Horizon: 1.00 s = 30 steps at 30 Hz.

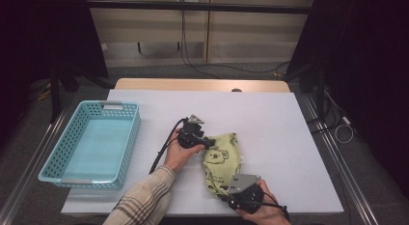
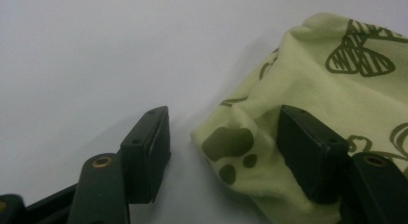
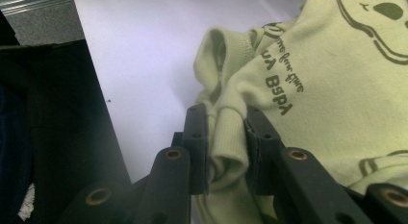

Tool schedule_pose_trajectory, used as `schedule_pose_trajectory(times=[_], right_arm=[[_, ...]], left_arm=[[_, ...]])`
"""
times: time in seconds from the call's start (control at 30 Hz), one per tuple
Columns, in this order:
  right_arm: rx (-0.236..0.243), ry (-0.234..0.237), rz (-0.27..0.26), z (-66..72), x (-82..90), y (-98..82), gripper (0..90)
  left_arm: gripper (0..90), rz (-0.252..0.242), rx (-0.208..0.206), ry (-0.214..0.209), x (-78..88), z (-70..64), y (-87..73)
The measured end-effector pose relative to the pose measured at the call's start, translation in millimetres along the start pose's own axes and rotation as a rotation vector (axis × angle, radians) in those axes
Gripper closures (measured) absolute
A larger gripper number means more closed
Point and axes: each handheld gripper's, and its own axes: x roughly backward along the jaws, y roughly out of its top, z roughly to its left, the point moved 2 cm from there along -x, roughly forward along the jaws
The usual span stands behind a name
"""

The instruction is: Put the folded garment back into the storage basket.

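surface: white rectangular table surface (image 1: 270, 119), carrying everything below
basket: light blue perforated plastic basket (image 1: 72, 169) at 9 o'clock on the surface, well apart from the garment, its long axis running 6 to 12 o'clock
garment: pale green soft cotton garment with dark koala and butterfly print (image 1: 223, 160), lying bunched just below the middle of the surface, toward 6 o'clock
garment long axis: runs roughly from 12 o'clock to 6 o'clock, leaning a little toward 7 at the near end; the far end points away from the person, the near end toward the front edge
garment near end: a ribbed hem fold (image 3: 228, 137) stands up between the right jaws
garment far end: a corner with a paw-like print (image 2: 228, 144) lies flat on the surface
left gripper: black two-jaw left gripper (image 1: 208, 142) at the garment's far left corner, about 10 o'clock of the cloth, pointing toward 3 o'clock
left jaws: apart and not pressing; in the left gripper view the right-hand jaw rests on the cloth, the left-hand jaw stands on bare surface, with the printed corner between them
right gripper: black two-jaw right gripper (image 1: 226, 195) at the garment's near end, about 6 o'clock of the cloth, its grey plate on top
right jaws: clenched on the ribbed hem fold, pads pressing it from both sides
hands: the left hand (image 1: 179, 155) with a plaid sleeve holds the left gripper; the right hand (image 1: 263, 213) holds the right gripper at the front edge
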Motion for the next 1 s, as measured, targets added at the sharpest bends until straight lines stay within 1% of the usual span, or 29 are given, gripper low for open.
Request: schedule_pose_trajectory(times=[0.03,0.07,0.1,0.13,0.17,0.23,0.27,0.33,0.37,0.4,0.5,0.57,0.6,0.67,0.73,0.77,0.83,0.87,0.9,0.93,1.0], right_arm=[[0.007,0.001,-0.002,-0.3,-0.2,-0.1,74.2],[0.003,0.001,-0.001,-0.1,0.0,-0.2,74.1],[0.003,0.001,-0.001,-0.1,0.0,-0.2,74.1],[0.003,0.002,-0.001,-0.1,-0.1,-0.2,74.1],[0.011,0.002,-0.006,-0.5,-0.5,-0.1,74.1],[0.011,0.002,-0.005,-0.6,-0.5,0.0,74.0],[0.006,0.000,-0.001,-0.4,-0.3,0.0,74.0],[0.005,0.000,0.000,-0.2,-0.4,0.1,74.0],[0.012,0.001,-0.003,-0.5,-0.7,0.2,74.0],[0.008,0.003,-0.004,-0.2,-0.6,0.2,74.0],[0.009,-0.001,-0.002,0.2,-0.4,-0.1,73.9],[0.012,0.000,-0.003,0.0,-0.5,-0.1,73.9],[0.014,0.001,-0.003,-0.2,-0.7,0.0,73.9],[0.010,0.002,-0.003,-0.1,-0.9,0.2,73.8],[0.007,0.001,-0.004,-0.5,-1.4,0.2,73.8],[0.007,0.000,-0.004,-0.5,-1.5,0.2,73.7],[0.006,0.000,-0.004,-0.5,-1.5,0.3,73.7],[0.001,0.001,-0.003,-0.3,-1.5,0.3,73.7],[0.001,0.002,-0.003,-0.3,-1.5,0.3,73.7],[0.006,0.001,-0.005,-0.5,-1.8,0.4,73.7],[0.006,0.002,-0.004,-0.5,-1.8,0.5,73.6]], left_arm=[[36.5,-0.004,0.004,-0.001,2.0,0.2,-0.2],[34.1,-0.008,0.023,-0.011,6.2,1.8,0.0],[34.1,-0.010,0.034,-0.020,9.2,3.1,0.1],[33.1,-0.022,0.039,-0.014,12.4,4.5,0.3],[32.2,-0.018,0.035,-0.015,15.9,5.1,0.6],[33.6,-0.005,0.011,-0.003,18.2,4.2,0.8],[35.1,-0.010,0.018,-0.010,15.3,2.6,0.1],[36.1,0.009,0.018,-0.014,10.2,0.2,-1.1],[36.6,0.018,0.012,-0.014,6.7,-1.0,-2.0],[37.4,0.017,0.022,-0.017,3.3,-2.1,-3.2],[38.9,0.010,0.018,-0.017,2.1,-1.2,-3.5],[40.1,0.017,-0.006,-0.022,2.3,-1.1,-3.8],[41.0,0.014,-0.019,-0.014,1.4,-2.3,-3.7],[43.9,0.016,-0.033,-0.013,0.1,-4.6,-3.6],[46.0,0.019,-0.031,-0.017,0.2,-5.7,-3.6],[48.0,0.016,-0.033,-0.025,-0.3,-6.2,-3.6],[50.0,0.023,-0.039,-0.028,-0.4,-6.8,-3.0],[51.5,0.030,-0.027,-0.031,-0.3,-7.6,-2.7],[52.3,0.030,-0.022,-0.030,-0.7,-7.9,-2.5],[55.3,0.034,-0.028,-0.031,-0.9,-8.0,-2.0],[56.4,0.040,-0.013,-0.035,-1.1,-8.8,-1.9]])
